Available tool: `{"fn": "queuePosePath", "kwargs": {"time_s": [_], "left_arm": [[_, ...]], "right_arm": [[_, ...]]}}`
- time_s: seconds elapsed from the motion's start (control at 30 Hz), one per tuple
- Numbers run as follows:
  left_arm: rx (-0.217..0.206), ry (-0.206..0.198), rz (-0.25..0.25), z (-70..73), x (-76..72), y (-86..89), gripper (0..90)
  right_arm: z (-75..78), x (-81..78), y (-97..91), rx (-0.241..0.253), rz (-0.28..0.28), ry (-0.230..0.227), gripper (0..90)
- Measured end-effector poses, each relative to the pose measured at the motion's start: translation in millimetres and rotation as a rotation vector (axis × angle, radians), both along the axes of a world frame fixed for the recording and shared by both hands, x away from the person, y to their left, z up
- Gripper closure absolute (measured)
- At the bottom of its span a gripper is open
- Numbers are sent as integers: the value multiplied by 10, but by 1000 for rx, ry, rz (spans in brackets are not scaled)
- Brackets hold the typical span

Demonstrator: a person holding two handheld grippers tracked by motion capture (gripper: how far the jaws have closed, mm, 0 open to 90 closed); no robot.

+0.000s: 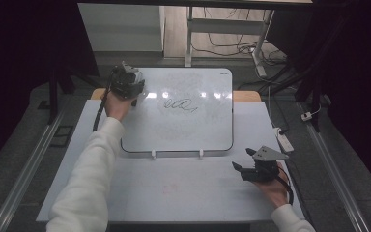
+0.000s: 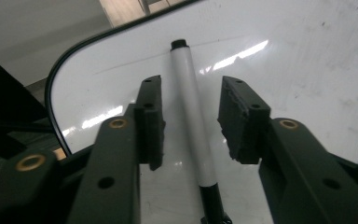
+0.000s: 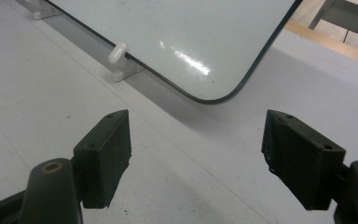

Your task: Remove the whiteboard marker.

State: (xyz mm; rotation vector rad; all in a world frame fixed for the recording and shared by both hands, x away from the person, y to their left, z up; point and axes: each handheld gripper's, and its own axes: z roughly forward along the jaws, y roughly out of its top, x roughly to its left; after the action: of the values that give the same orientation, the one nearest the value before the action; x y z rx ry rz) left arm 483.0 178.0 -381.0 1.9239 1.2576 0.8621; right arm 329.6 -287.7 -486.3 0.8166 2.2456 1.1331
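While the right tongs (image 1: 244, 159) idle wide at lower right, the left tongs (image 2: 191, 121), open, straddle the marker (image 2: 193, 126) lengthwise on the whiteboard (image 2: 307, 56).

A pale grey table (image 1: 183, 188) carries a whiteboard (image 1: 207, 130) propped on two white clips (image 3: 121, 63).

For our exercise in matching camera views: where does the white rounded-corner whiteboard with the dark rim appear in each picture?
High view: white rounded-corner whiteboard at centre, scribble on it.
Left gripper view: across the upper frame, under a white marker pen.
Right gripper view: top, near corner.
Shared landmark: its dark curved rim.
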Motion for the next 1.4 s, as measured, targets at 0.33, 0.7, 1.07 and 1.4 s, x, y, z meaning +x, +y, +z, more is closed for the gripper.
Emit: {"fn": "queuePosePath", "kwargs": {"time_s": [0.33,0.7,1.07,1.4], "left_arm": [[0,1,-37,-33,-3,-83,812],[-27,-25,-97,37,-171,2,816],[-122,-64,-170,-9,-477,159,817],[-154,-82,-279,-43,-784,4,816]], "right_arm": [[23,-2,-24,2,-19,-13,239],[-13,0,-37,13,-25,-17,240],[-55,-8,-20,42,-17,-27,244],[-45,-8,90,57,18,-16,247]]}}
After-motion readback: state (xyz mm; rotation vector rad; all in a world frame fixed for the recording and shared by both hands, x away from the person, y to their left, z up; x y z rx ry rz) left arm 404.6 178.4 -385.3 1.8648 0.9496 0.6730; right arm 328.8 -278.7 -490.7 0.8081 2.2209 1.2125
